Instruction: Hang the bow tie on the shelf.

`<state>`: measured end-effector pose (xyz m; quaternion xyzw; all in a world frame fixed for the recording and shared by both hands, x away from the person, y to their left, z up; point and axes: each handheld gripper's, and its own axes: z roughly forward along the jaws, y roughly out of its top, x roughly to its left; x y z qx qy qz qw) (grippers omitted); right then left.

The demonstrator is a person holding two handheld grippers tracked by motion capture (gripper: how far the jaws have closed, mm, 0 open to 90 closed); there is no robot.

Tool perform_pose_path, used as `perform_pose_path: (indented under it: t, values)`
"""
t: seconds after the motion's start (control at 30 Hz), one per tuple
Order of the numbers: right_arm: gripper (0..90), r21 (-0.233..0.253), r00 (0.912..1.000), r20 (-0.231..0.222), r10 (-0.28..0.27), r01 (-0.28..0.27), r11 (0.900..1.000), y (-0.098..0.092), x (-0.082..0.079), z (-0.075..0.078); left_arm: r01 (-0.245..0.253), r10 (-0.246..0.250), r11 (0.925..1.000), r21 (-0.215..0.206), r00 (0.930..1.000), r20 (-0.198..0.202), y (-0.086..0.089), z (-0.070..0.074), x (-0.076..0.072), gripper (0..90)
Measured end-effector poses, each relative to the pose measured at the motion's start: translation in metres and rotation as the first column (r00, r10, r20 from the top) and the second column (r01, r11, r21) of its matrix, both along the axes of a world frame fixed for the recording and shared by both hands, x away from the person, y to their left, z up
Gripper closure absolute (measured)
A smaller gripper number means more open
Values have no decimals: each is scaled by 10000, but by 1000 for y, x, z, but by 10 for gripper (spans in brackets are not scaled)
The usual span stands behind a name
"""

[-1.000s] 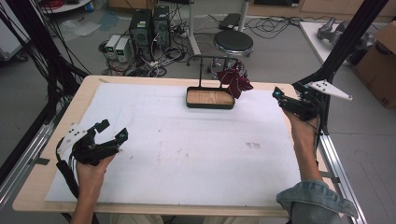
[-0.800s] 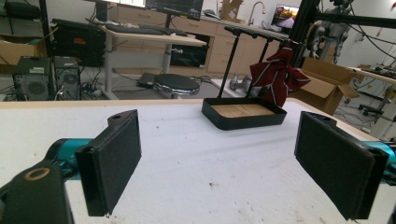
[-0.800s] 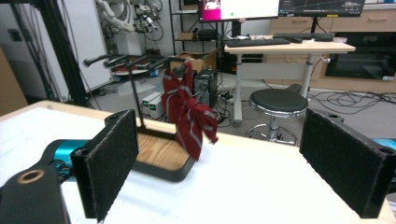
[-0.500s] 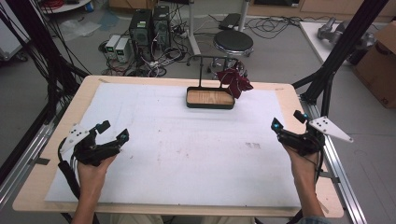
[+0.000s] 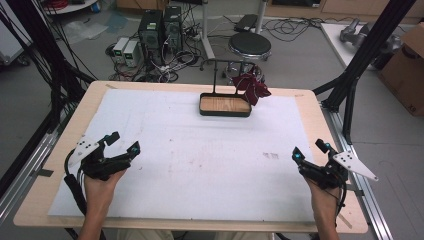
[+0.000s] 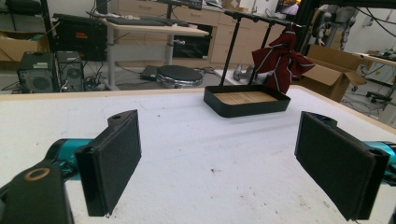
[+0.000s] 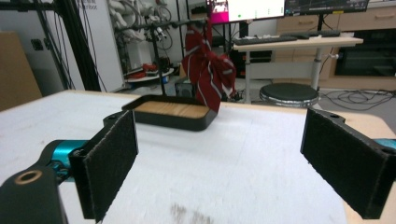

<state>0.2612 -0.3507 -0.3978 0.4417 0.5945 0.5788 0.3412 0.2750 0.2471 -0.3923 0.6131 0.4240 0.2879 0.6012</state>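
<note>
A wide white-covered table is seen from above, edged in pale wood. At its far middle a shallow black tray with a wooden floor is set, and from the tray's back a thin black stand rises with a crossbar at the top. From the right end of that crossbar a dark red striped bow is hung, drooping just past the tray's right rim; its folds are spread roughly sideways, with the knot at the middle.

Both grippers are held low at the near edge of the table, well apart from the tray and from each other. The left gripper is placed near the left edge, the right gripper near the right edge. On each, the jaws are spread wide and nothing is held between them.

In the left gripper view the bow is found ahead and to the right of the spread jaws; in the right gripper view the bow is found ahead and slightly left of centre. Since the bow is hung toward the tray's right side, the right gripper is judged the nearer one, with a forward and leftward reach called for.
</note>
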Motion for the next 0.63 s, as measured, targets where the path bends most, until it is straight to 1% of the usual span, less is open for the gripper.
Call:
perform_pose_path:
  t: [0.07,0.13,0.2,0.63]
  values:
    - [101,-44,10000,-73,28,-29,10000,0,-3,-7,-28,28,10000,-35,10000,-1,0,0,0,149]
    - [101,-51,9998,-189,36,-37,10000,0,-5,-12,-58,58,10000,26,10000,35,1,0,0,149]
    - [101,-119,9998,-214,5,-8,9999,0,-7,-14,-76,76,10000,16,10000,27,1,0,0,149]
    - [101,-159,9998,-209,10,-13,9999,3,-9,-13,-131,130,9999,76,9999,44,3,1,0,149]
